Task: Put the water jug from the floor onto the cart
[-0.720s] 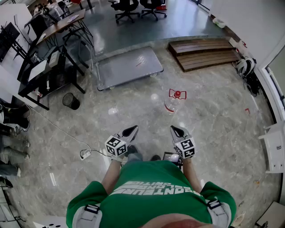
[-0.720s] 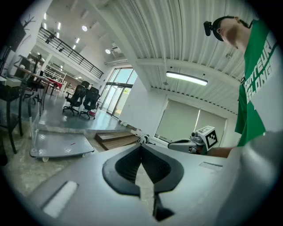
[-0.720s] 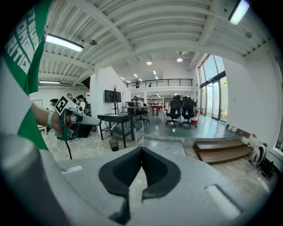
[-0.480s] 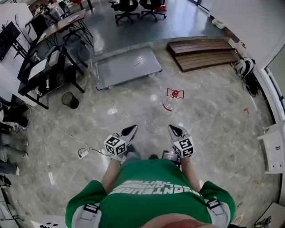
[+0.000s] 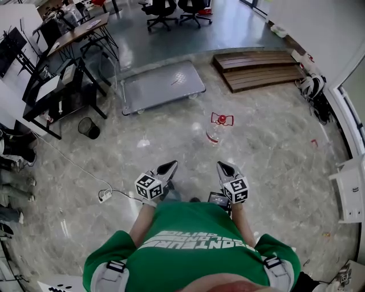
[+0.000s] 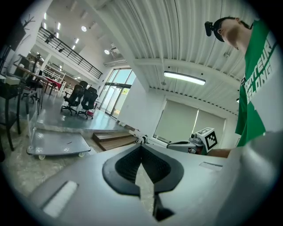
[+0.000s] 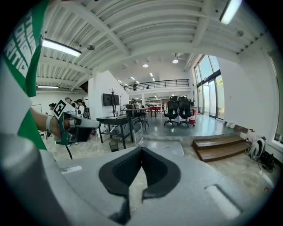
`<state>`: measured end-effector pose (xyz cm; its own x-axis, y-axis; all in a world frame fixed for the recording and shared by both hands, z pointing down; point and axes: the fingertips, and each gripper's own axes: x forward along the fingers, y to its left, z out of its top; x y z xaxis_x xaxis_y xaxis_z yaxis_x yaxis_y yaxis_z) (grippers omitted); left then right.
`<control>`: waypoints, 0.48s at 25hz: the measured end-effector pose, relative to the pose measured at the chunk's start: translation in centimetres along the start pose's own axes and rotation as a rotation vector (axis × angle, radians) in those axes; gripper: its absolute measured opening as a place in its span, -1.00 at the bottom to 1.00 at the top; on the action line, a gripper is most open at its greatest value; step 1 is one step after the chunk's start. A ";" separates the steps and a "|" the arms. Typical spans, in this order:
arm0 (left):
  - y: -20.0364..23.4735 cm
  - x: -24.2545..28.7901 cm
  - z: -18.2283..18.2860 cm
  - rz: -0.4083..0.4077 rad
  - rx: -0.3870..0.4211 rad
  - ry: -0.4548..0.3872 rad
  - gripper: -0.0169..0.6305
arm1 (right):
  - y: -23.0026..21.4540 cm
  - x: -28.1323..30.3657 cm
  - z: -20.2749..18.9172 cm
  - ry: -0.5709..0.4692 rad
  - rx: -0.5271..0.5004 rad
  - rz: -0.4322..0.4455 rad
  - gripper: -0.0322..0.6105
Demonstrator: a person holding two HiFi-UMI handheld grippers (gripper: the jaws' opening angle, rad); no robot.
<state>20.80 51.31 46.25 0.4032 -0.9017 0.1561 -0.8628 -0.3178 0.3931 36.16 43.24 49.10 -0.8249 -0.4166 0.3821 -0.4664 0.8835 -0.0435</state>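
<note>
The water jug (image 5: 216,132), clear with a red cap and handle, stands on the marble floor ahead of me in the head view. The grey flat cart (image 5: 162,85) sits further off to the left; it also shows low in the left gripper view as the cart (image 6: 57,143). My left gripper (image 5: 169,167) and right gripper (image 5: 221,167) are held side by side in front of my body, well short of the jug, both shut and empty. Neither gripper view shows the jug. Each gripper view catches the other gripper: the right gripper (image 6: 194,143) and the left gripper (image 7: 73,126).
Wooden steps (image 5: 262,68) lie at the back right. Black desks (image 5: 63,74) and a waste bin (image 5: 90,129) stand at the left. A power strip with its cable (image 5: 107,197) lies on the floor near my left side. Office chairs (image 5: 171,11) stand far back.
The jug and cart have drifted slightly left in the head view. Both grippers stay shut and keep their place in front of my body.
</note>
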 end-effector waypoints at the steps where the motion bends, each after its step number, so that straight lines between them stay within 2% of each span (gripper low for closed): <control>1: 0.1 0.1 -0.1 0.000 -0.003 0.004 -0.92 | 0.0 0.1 0.0 0.001 0.001 0.000 -0.93; 12: 2.6 3.1 0.9 -0.036 -0.011 0.015 -0.92 | -2.0 2.5 0.5 0.004 0.042 -0.022 -0.93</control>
<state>19.53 47.46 46.96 0.4383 -0.8854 0.1550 -0.8443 -0.3464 0.4088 34.85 40.35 49.73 -0.8133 -0.4346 0.3868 -0.4972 0.8645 -0.0742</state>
